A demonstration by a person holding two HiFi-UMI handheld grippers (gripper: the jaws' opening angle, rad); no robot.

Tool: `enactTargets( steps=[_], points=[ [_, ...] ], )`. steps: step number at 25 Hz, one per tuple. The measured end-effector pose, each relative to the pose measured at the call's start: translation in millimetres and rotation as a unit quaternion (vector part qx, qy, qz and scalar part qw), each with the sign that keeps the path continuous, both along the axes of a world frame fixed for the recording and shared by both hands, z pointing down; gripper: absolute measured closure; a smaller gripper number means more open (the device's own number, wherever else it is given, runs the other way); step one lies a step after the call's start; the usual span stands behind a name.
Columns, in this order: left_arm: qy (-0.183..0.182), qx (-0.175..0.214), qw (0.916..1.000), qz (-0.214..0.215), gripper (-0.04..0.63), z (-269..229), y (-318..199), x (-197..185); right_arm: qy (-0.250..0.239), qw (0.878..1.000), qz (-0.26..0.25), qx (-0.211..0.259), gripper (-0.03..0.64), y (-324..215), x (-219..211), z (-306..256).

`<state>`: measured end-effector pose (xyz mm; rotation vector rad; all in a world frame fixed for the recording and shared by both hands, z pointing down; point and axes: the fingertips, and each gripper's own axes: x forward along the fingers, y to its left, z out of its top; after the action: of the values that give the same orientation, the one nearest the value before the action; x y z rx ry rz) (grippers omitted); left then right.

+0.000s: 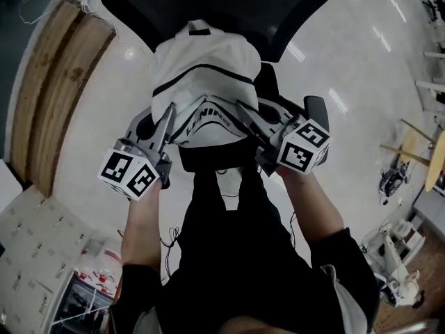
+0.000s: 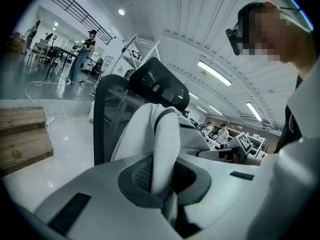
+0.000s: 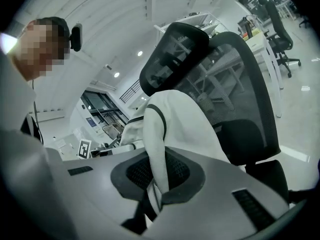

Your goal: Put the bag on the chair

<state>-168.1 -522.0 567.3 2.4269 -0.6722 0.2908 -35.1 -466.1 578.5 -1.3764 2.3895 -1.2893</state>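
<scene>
Two grips: our left gripper (image 1: pixel 169 119) and right gripper (image 1: pixel 245 110) are each clamped tight on the bag (image 1: pixel 201 82), held against the chair (image 1: pixel 215 5) backrest. If we release unevenly, it may topple off the seat.

White bag (image 1: pixel 205 82) upright against black mesh chair (image 1: pixel 215 5).

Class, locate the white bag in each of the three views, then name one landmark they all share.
Head view: bag at upper centre.
Left gripper view: bag at centre.
Right gripper view: bag at centre.
Shared landmark: the black mesh chair behind it.
</scene>
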Motion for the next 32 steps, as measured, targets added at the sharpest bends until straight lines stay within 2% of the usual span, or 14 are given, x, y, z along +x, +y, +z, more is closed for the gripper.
enactTargets(
  steps=[4,11,16,18,21,23,25,27,29,32],
  points=[
    [-0.011,-0.007,0.9999,0.001,0.574,15.0,-10.9,-6.0,-0.005,1.0,0.003,-0.019,0.581,-9.7,-3.9,17.7],
    [-0.029,0.002,0.9995,-0.006,0.574,30.9,-29.9,-20.8,-0.015,1.0,-0.001,-0.013,0.581,-31.1,-15.6,30.4],
    [-0.021,-0.013,0.9996,-0.012,0.572,42.9,-37.8,-18.1,-0.031,0.999,0.017,-0.02,0.581,-41.4,-8.7,44.4],
    [-0.013,-0.025,0.9996,-0.008,0.571,48.5,-41.4,-14.1,-0.018,0.999,0.023,-0.025,0.581,-44.3,-4.9,49.6],
    [-0.002,-0.042,0.9991,0.009,0.56,59.0,-41.6,-5.2,0.026,0.999,0.022,-0.03,0.58,-37.3,2.5,56.5],
    [-0.015,-0.034,0.9991,0.018,0.508,66.1,-39.9,-1.7,0.031,0.998,0.03,-0.041,0.57,-26.8,11.2,62.2],
    [-0.042,-0.016,0.9987,0.023,0.418,71.8,-36.4,-2.7,0.027,0.997,0.048,-0.057,0.519,-12.7,21.9,67.5],
    [-0.063,-0.009,0.9977,0.024,0.36,73.1,-28.1,-5.4,0.026,0.995,0.064,-0.069,0.488,3.9,31.9,68.4],
    [-0.07,-0.02,0.9971,0.022,0.325,71.5,-12.9,-7.3,0.038,0.994,0.067,-0.077,0.48,22.5,39.1,65.7],
    [-0.073,-0.046,0.9961,0.015,0.313,68.8,16.9,-12.6,0.053,0.993,0.065,-0.077,0.48,49.3,47.6,50.6]
  ],
)
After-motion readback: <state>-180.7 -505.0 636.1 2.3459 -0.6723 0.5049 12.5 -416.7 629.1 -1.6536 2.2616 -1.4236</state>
